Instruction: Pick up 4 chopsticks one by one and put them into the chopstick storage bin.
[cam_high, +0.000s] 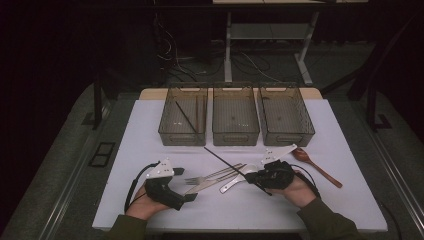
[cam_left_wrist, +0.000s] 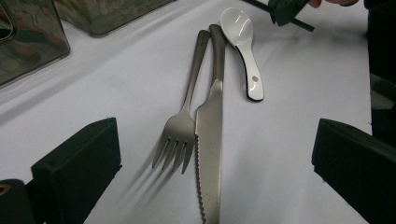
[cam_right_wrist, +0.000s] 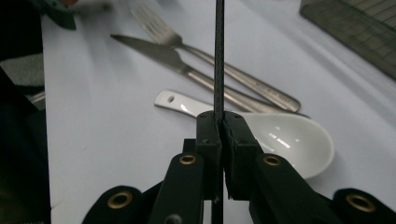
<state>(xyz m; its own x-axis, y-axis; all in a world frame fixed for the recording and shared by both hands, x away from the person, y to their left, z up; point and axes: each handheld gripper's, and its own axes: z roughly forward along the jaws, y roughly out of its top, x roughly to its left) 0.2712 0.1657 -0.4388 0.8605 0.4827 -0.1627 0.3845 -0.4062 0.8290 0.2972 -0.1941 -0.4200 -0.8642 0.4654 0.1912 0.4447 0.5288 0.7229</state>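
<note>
A thin black chopstick (cam_high: 225, 162) slants up to the left over the table, its lower end clamped in my right gripper (cam_high: 252, 177). The right gripper view shows the jaws shut on the chopstick (cam_right_wrist: 218, 56), which stands straight up from my right gripper (cam_right_wrist: 223, 123). Under it lies a white ceramic spoon (cam_right_wrist: 289, 140). A steel fork (cam_left_wrist: 180, 126) and a serrated knife (cam_left_wrist: 210, 154) lie side by side in front of my left gripper (cam_left_wrist: 212, 140), whose jaws stand wide apart with nothing between them. My left gripper (cam_high: 186, 184) rests at the table's front left.
Three clear mesh-walled bins stand in a row at the back: left (cam_high: 167, 127), middle (cam_high: 235, 135), right (cam_high: 287, 135). The left one holds chopsticks (cam_high: 185, 117). A wooden spoon (cam_high: 315, 167) lies right of my right hand. The white tabletop (cam_high: 150, 130) drops off at its edges.
</note>
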